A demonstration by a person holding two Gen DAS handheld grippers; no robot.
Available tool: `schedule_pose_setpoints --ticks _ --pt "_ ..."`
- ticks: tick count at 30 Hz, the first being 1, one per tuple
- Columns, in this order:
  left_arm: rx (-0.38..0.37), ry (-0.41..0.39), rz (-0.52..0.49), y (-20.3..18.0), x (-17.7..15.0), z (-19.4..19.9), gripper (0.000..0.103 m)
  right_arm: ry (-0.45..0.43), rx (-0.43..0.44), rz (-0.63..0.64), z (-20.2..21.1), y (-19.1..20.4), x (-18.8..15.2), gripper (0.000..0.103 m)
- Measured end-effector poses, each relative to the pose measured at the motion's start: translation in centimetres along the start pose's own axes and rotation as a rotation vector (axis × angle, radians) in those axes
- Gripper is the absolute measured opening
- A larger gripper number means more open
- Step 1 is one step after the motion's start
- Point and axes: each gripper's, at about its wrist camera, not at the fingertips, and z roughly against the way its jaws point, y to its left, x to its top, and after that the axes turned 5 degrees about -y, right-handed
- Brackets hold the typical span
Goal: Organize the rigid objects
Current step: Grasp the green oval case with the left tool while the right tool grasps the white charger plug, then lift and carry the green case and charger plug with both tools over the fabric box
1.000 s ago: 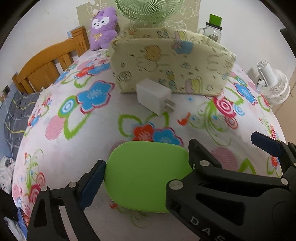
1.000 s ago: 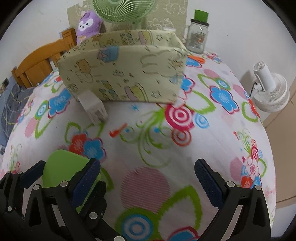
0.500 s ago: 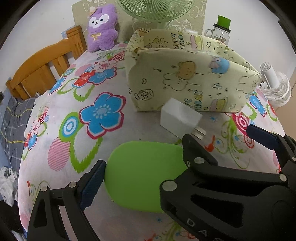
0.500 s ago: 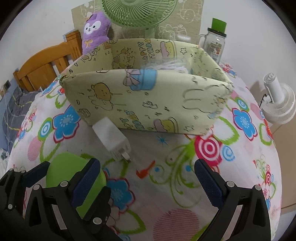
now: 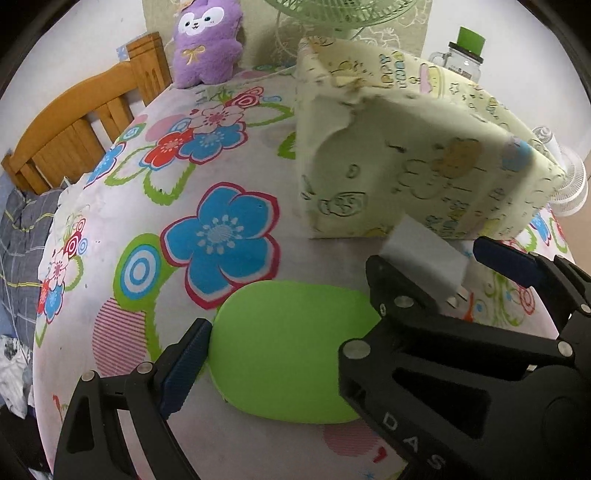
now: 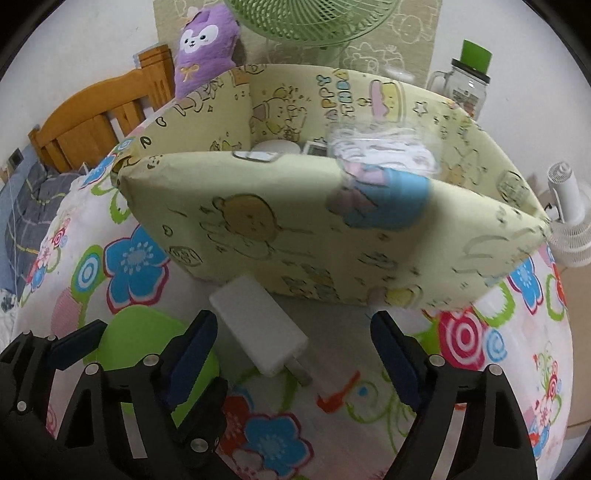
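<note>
The white charger (image 6: 258, 325) lies flat on the flowered tablecloth (image 6: 480, 332), just in front of the yellow fabric storage box (image 6: 295, 229), its far end close to the box's front wall and its metal prongs pointing away from the box. It sits between the fingers of the right gripper (image 6: 291, 350), whose jaws stand wide apart: the left finger is just beside the charger's long edge, the right finger well clear across bare cloth, so the open room lies on that side. In the left wrist view the charger (image 5: 424, 266) shows partly behind the right gripper's (image 5: 432, 266) near finger.

Farther from the box than the charger lies the green flat object (image 5: 288, 354). The left gripper (image 5: 291, 332) is clamped on it; one blue pad presses its left edge, while the opposite edge is hidden behind the right gripper's frame. From the right wrist view the green object (image 6: 147, 332) sits between the left gripper's (image 6: 136, 343) fingers, just beside the charger.

The box is open at the top, its front rim lower than the back wall; a few small white items (image 6: 280, 149) and a blurred clear thing (image 6: 380, 147) show inside. Behind the box stand a purple plush toy (image 6: 203, 48), a green fan (image 6: 314, 22) and a glass jar with a green lid (image 6: 469, 81). A wooden headboard (image 5: 81, 125) borders the cloth left of the box, and a white fan (image 6: 569, 221) stands beyond its right corner.
</note>
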Motion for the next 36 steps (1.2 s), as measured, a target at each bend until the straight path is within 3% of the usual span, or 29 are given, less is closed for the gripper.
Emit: schedule_pose_setpoints --ticks 6,7,12,14,36 --pt "0.007 -0.002 -0.036 0.3 0.8 -0.8 0.095 0.022 0.023 -0.013 -0.8 0.0 0.3 0.061" --pt "0.01 -0.004 -0.044 0.2 0.8 -0.8 0.095 0.024 0.021 -0.012 -0.8 0.0 0.3 0.044" --pt "-0.001 -0.002 -0.042 -0.1 0.6 -0.8 0.095 0.03 0.017 -0.005 -0.6 -0.3 0.1 0.041" --pt "-0.005 -0.001 -0.044 -0.3 0.5 -0.7 0.095 0.027 0.014 -0.003 -0.3 -0.7 -0.1 0.028" --pt "-0.042 -0.031 -0.096 -5.8 -1.0 3.2 0.095 0.004 -0.056 -0.059 4.8 -5.4 -2.3 0.028"
